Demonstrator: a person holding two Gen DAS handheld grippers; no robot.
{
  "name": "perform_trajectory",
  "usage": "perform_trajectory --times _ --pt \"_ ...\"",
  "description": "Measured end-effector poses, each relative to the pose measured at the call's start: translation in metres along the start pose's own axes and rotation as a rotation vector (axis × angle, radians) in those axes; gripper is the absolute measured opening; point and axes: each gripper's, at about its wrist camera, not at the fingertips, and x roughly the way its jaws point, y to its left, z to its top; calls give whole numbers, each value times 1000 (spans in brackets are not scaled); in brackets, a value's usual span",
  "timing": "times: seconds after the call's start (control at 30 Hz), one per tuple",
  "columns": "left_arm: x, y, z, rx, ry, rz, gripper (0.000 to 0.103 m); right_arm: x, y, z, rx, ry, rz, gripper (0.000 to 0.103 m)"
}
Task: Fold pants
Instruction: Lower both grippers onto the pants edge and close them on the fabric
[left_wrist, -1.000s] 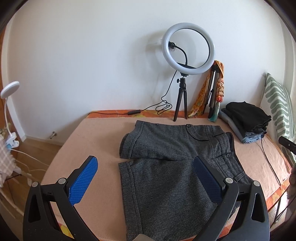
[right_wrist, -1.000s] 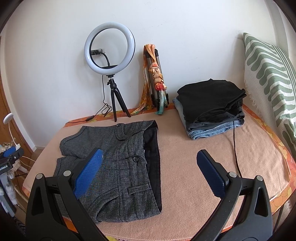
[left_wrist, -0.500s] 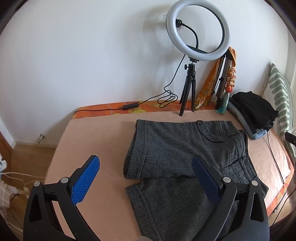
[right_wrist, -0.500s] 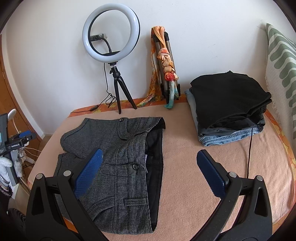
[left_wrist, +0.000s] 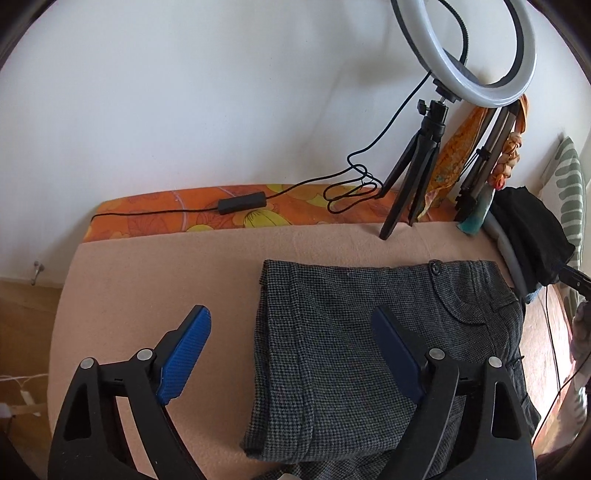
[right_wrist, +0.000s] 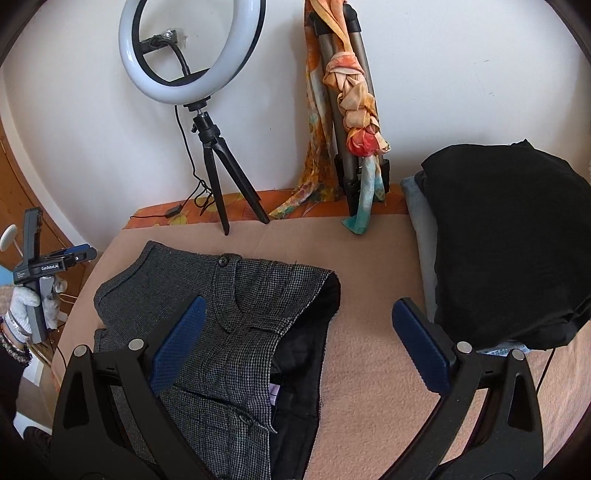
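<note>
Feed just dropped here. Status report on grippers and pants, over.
Left gripper open, right gripper open, both empty. Grey houndstooth woven pants lying partly folded on peach blanket. Black folded clothes stack alongside, apart from pants.

the pants (left_wrist: 354, 354) run off the bottom edge in both views — their lower legs are not visible, and the right finger of the left tool (left_wrist: 291, 354) covers part of the seat. the ring light (left_wrist: 480, 55) is cropped at the top of the left view. under the black garment (right_wrist: 506, 240) only slivers of the stack show — blue denim peeks out.
</note>
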Motion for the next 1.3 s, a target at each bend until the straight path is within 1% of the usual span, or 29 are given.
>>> perform_trajectory --times 0.07,0.17,0.23,0.33,0.47,0.6,0.7,0.77,0.83,0.87,0.9,0.93,0.97,1.03,1.07,1.1,1.13,1.2,1.23,1.3 --pt "20 4 4 -8 29 1 84 19 -4 7 4 24 10 101" --pt "45 10 6 -28 73 -38 84 47 -15 13 20 57 19 101" --pt "58 13 6 -45 85 -47 84 66 -25 16 52 85 36 100" --pt "75 15 7 -53 111 -40 84 92 -39 20 70 120 30 95" --pt "87 12 12 -21 118 -40 84 122 -54 19 112 156 45 94" --pt "99 10 17 10 135 -31 84 144 -61 14 153 187 79 89" --pt "107 6 18 30 151 -10 84 156 -55 11 120 214 81 84" --pt "114 0 18 51 172 6 84 158 -51 9 96 215 71 84" --pt "120 -4 18 76 191 21 78 160 -48 10 85 221 81 75" --pt "123 -7 17 91 204 22 69 161 -46 10 80 227 88 73" --pt "125 -8 17 98 207 17 63 162 -45 10 71 234 94 69" --pt "124 -9 18 98 195 15 61 162 -42 10 59 239 93 66" --pt "124 -9 19 94 193 6 56 163 -40 9 50 242 93 66" --pt "123 -8 20 81 188 -3 52 165 -37 10 45 247 96 61" --pt "122 -6 20 70 181 -14 48 165 -37 10 46 249 101 58" --pt "122 -3 19 59 172 -26 41 164 -37 9 47 253 116 48" --pt "121 0 19 46 161 -34 37 165 -35 8 48 260 136 37" --pt "118 6 19 15 152 -61 31 165 -29 8 27 262 137 29" --pt "117 7 19 9 146 -70 30 164 -24 8 6 261 132 21" --pt "113 7 18 20 131 -77 26 161 -15 10 -34 255 123 18"
